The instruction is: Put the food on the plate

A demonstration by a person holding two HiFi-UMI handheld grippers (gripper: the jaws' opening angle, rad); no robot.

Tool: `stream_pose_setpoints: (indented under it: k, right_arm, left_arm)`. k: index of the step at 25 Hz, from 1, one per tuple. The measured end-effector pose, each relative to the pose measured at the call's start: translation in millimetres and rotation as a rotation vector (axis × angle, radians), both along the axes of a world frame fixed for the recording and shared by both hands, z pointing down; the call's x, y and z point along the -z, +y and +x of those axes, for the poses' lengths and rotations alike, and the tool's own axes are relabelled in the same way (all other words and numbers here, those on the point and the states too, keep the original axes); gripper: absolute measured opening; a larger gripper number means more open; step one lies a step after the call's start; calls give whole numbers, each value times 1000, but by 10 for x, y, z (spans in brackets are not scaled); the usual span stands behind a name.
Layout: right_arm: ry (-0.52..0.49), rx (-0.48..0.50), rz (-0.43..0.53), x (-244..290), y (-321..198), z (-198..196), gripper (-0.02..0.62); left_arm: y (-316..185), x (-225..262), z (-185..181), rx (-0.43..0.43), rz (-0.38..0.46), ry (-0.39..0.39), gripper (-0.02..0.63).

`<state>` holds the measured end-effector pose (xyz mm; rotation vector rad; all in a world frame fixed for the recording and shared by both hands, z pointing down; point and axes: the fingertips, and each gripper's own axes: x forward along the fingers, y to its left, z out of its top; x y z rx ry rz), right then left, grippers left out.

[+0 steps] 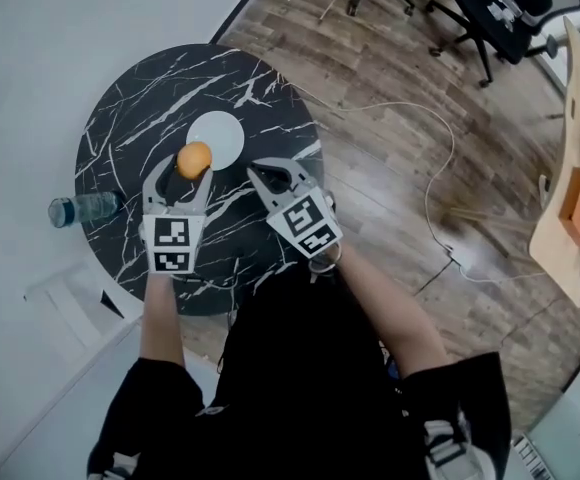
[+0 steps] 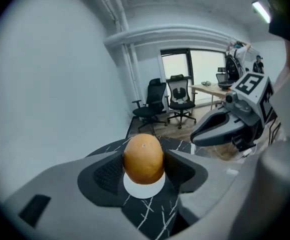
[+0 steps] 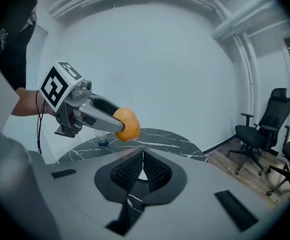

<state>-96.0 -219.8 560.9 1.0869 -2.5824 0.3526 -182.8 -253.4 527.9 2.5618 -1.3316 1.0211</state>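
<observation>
A round orange-brown piece of food [image 1: 194, 159] is pinched between the pads of my left gripper [image 1: 185, 171], which is shut on it. It hangs over the near edge of the white plate [image 1: 220, 133] on the black marble table [image 1: 120, 118]. In the left gripper view the food [image 2: 143, 157] fills the gap between the jaws, and the plate [image 2: 144, 188] peeks out beneath it. My right gripper [image 1: 257, 173] hovers just right of the plate, shut on nothing. In the right gripper view its pads [image 3: 154, 170] meet, and the food [image 3: 126, 124] shows ahead to the left.
A clear water bottle [image 1: 82, 208] lies at the table's left edge. A white cable [image 1: 440, 168] runs over the wooden floor to the right. Black office chairs [image 1: 500, 8] and a light wooden desk [image 1: 570, 168] stand at the far right. A white wall lies left of the table.
</observation>
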Motion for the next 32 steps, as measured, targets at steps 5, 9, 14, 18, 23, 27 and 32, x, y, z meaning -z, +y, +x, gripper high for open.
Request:
stream_pose_setpoints:
  k: [5,9,14,18,23,27,32]
  right_arm:
    - [-5,-32,-34,-159,8,9,-2]
    - [3,-71,-71,-365,19,49,-2]
    - [14,-127,-112,-568,2,116,-2]
    - [15,-165,-139,-688,-10,159,-2]
    - [18,-183,-156,-788,-38,157,-2]
    - [11,-203,-168,-833,-56,172,-2]
    - [6,-218,-188,-887,-53,195,-2]
  left_arm:
    - [-18,-214,-18,-53,71,-198,256]
    - [-98,-460,15,-61,53,-209,256]
    - [-306,-776,-10,-103,60,-287,256]
    - [-472,-992,-31,-146,99,-379,256]
    - [-606,-1276,-44,-185,115,-454,256]
    - [-663,-1433,-30,-214,118,-497,256]
    - [-710,-1539,-42,-221,106,-506,256]
